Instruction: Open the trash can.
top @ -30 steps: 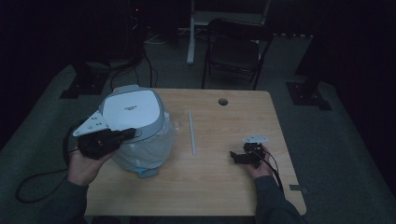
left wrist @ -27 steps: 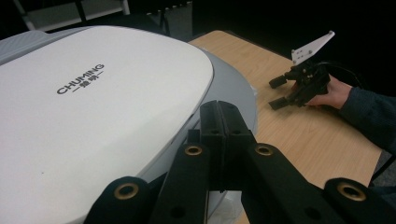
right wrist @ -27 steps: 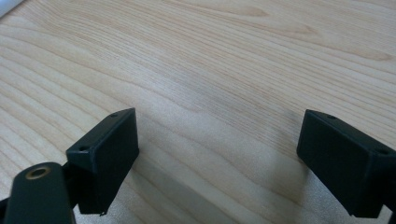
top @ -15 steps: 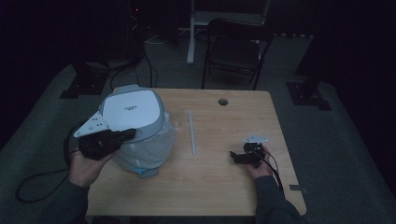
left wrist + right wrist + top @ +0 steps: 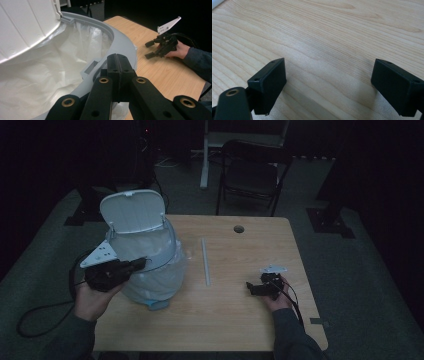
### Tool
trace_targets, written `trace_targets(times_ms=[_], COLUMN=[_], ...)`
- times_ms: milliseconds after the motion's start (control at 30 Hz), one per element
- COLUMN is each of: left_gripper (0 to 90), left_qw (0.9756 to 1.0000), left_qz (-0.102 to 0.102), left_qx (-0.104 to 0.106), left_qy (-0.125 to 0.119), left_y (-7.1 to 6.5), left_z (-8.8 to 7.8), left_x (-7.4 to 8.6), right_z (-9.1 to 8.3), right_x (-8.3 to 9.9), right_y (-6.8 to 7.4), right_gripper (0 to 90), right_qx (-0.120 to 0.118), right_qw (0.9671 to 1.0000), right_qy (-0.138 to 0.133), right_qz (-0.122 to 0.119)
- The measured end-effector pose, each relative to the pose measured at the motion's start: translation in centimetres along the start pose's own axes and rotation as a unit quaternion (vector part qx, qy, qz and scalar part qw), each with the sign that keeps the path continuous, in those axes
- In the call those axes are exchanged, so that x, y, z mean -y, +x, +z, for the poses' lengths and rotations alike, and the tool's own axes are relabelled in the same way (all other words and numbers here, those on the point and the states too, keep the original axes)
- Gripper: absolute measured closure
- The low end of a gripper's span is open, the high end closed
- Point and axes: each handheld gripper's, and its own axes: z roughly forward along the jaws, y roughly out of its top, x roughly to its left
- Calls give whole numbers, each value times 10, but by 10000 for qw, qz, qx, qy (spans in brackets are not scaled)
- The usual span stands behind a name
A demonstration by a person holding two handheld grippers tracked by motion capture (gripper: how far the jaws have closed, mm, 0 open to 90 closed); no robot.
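We had the bin [image 5: 150, 265] lid [image 5: 132, 211] up, our left tool [image 5: 117, 60] closed empty at its rim [image 5: 125, 47]. Our right tool [image 5: 328, 82] sat wide open, empty, on the surface [image 5: 240, 315]. Next, probably, the liner [image 5: 50, 75] needed gripping.

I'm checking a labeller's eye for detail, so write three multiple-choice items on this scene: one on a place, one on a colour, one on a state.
1. Where on the table does the lidded bin stand?
A. its left side
B. its middle
C. its right edge

2. What colour is the bin's lid?
A. black
B. red
C. white

3. How do the right tongs stand?
A. shut on the bin's rim
B. open over bare wood
C. shut on a cup

Key: 1 A, the high view shows the bin at the left, by the left tongs. 2 C, the raised lid is white. 3 B, the right gripper view shows both jaws apart with only wood between.
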Motion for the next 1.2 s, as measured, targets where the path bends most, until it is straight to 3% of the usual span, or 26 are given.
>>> trace_targets(times_ms=[167,300,633,1200], left_gripper=[900,847,804,728], left_qw=[10000,9999,9995,9989], left_qz=[47,115,144,189], left_qx=[-25,-57,107,401], left_qy=[-19,-13,-246,-156], left_y=[-2,-6,-13,-27], left_z=[-1,-2,-9,3], left_x=[-1,-1,-6,6], right_z=[0,0,0,0], right_x=[0,0,0,0], right_y=[0,0,0,-1], right_gripper=[118,118,118,122], right_qx=[2,0,1,-13], right_qw=[10000,10000,10000,10000], right_qy=[1,0,1,-1], right_qz=[-2,-1,-2,-19])
